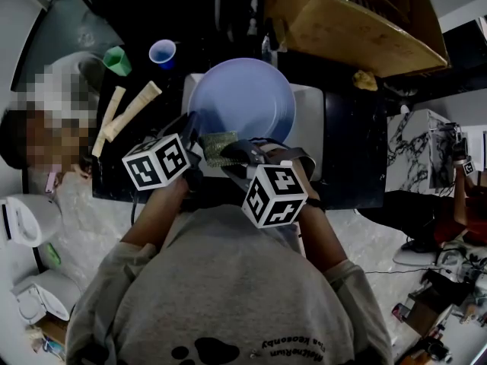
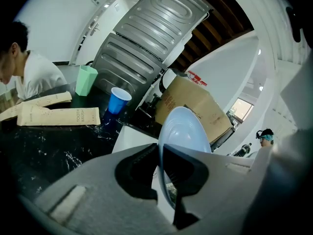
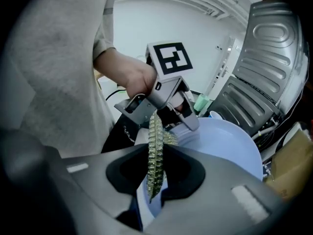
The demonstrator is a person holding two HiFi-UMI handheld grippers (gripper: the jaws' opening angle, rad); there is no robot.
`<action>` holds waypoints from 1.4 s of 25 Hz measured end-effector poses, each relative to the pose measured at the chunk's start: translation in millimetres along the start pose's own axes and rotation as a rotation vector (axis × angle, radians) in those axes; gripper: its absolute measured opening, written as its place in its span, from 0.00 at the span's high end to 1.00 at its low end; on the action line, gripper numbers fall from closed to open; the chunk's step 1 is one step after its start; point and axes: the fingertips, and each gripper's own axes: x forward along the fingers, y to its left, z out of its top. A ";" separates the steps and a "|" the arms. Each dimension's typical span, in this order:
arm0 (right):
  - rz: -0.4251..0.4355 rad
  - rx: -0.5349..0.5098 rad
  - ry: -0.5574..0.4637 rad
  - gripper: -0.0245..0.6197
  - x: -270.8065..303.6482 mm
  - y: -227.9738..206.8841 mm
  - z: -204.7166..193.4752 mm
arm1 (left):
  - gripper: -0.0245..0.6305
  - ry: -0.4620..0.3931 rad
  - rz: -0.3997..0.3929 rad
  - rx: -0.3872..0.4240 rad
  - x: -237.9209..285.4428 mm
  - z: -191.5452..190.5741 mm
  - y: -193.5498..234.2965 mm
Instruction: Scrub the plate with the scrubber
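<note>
A light blue plate (image 1: 242, 101) rests on a white board (image 1: 310, 124) on the dark counter. My left gripper (image 1: 193, 126) is shut on the plate's near left rim. In the left gripper view the plate (image 2: 185, 129) stands edge-on between the jaws (image 2: 160, 156). My right gripper (image 1: 233, 155) is shut on a flat greenish scrubber (image 1: 218, 146), held at the plate's near rim. The right gripper view shows the scrubber (image 3: 155, 153) pinched upright in the jaws (image 3: 156, 173), with the plate (image 3: 230, 146) just beyond it and the left gripper (image 3: 168, 99) on the rim.
A green cup (image 1: 117, 60), a blue cup (image 1: 162, 52) and two toothbrush boxes (image 1: 131, 111) lie to the plate's left. A cardboard box (image 1: 358, 21) stands behind right. A person sits at the left. A white kettle (image 1: 27, 219) is near left.
</note>
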 end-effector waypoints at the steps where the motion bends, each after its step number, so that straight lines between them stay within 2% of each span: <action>1: -0.002 0.010 -0.007 0.86 -4.3 -0.8 1.7 | 0.92 -0.001 -0.005 0.000 0.1 -0.2 -0.3; 5: -0.048 0.039 -0.032 0.86 -24.1 -8.1 9.1 | 0.92 0.006 -0.011 -0.010 0.1 -4.6 1.9; 9: -0.140 0.005 -0.034 0.86 -46.4 -22.5 16.3 | 0.92 0.011 -0.014 -0.020 -0.3 -8.5 3.2; 14: -0.348 0.007 -0.066 0.86 -77.2 -60.6 22.5 | 0.92 0.019 -0.014 -0.003 -3.0 -10.3 -0.1; 17: -0.501 -0.013 -0.009 0.86 -93.2 -85.3 16.8 | 0.92 0.025 -0.021 -0.001 -4.6 -12.3 -2.7; 19: -0.574 -0.045 0.027 0.86 -98.2 -96.6 10.6 | 0.92 0.026 -0.027 0.000 -5.7 -12.5 -4.2; 29: -0.738 -0.123 0.072 0.86 -108.2 -113.0 4.9 | 0.92 0.030 -0.037 0.001 -12.2 -15.9 -9.8; 35: -0.803 -0.213 0.137 0.86 -104.7 -118.4 -1.4 | 0.92 0.027 -0.054 -0.011 -14.2 -15.1 -14.1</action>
